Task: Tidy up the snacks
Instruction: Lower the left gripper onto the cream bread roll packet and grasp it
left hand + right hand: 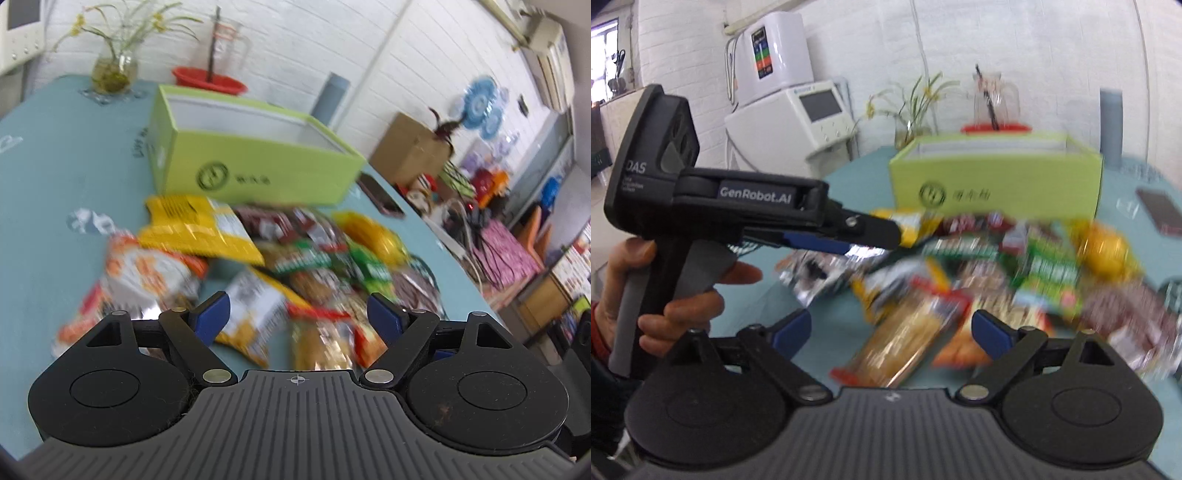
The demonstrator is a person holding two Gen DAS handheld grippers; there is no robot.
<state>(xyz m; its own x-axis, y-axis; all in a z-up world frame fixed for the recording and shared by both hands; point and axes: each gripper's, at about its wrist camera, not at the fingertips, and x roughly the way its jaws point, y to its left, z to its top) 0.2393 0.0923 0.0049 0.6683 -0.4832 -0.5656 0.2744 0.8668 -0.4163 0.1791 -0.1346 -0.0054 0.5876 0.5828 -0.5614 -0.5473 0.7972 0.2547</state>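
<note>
While both tools (pixel 299 314) (pixel 892 328) gape empty, snack pile (pixel 295 258) lies just ahead.

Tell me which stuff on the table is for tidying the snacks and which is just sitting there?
For the job:
- snack packets piled on the table
- green box, open and looks empty
- left gripper and right gripper, both open

Just sitting there:
- plant in a glass vase
- red bowl
- phone
- grey cup

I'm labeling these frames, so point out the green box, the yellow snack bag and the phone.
green box (pixel 258 173), left wrist view, front wall
yellow snack bag (pixel 192 225), left wrist view, middle of the bag
phone (pixel 1160 212), right wrist view, dark screen
</note>
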